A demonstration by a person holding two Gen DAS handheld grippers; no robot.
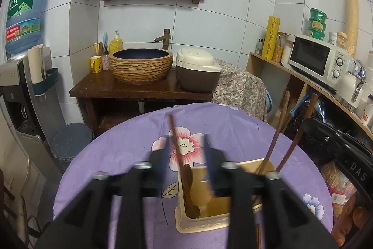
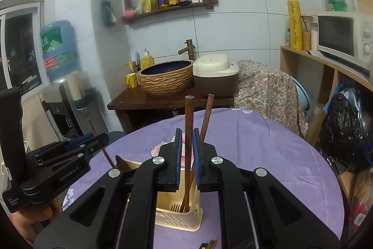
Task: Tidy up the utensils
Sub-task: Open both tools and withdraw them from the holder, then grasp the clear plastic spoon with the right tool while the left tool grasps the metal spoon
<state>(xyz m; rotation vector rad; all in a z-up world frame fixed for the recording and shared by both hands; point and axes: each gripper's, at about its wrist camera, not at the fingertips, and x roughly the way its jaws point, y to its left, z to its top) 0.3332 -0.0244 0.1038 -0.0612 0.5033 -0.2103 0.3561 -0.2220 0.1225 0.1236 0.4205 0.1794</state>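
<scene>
Right wrist view, right gripper (image 2: 187, 151) angled down, blue pads nearly shut around upright brown wooden utensil handle (image 2: 188, 127) in cream plastic utensil holder (image 2: 179, 218) on purple floral tablecloth (image 2: 256, 155), left wrist view alone shows left gripper (image 1: 186, 151) half open, dark wooden spoon (image 1: 186, 179) loose between its jaws.

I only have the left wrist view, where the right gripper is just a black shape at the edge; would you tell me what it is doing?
Observer: The right gripper is closed on an upright wooden handle.
Operator: Thank you. Is that utensil's lower end inside the holder?
Observer: Yes, it stands in a compartment of the cream holder, and that compartment has a slotted floor.
Operator: Is anything else in that compartment?
Observer: A second wooden handle leans just behind the gripped one and seems to go down into the same compartment.
</scene>
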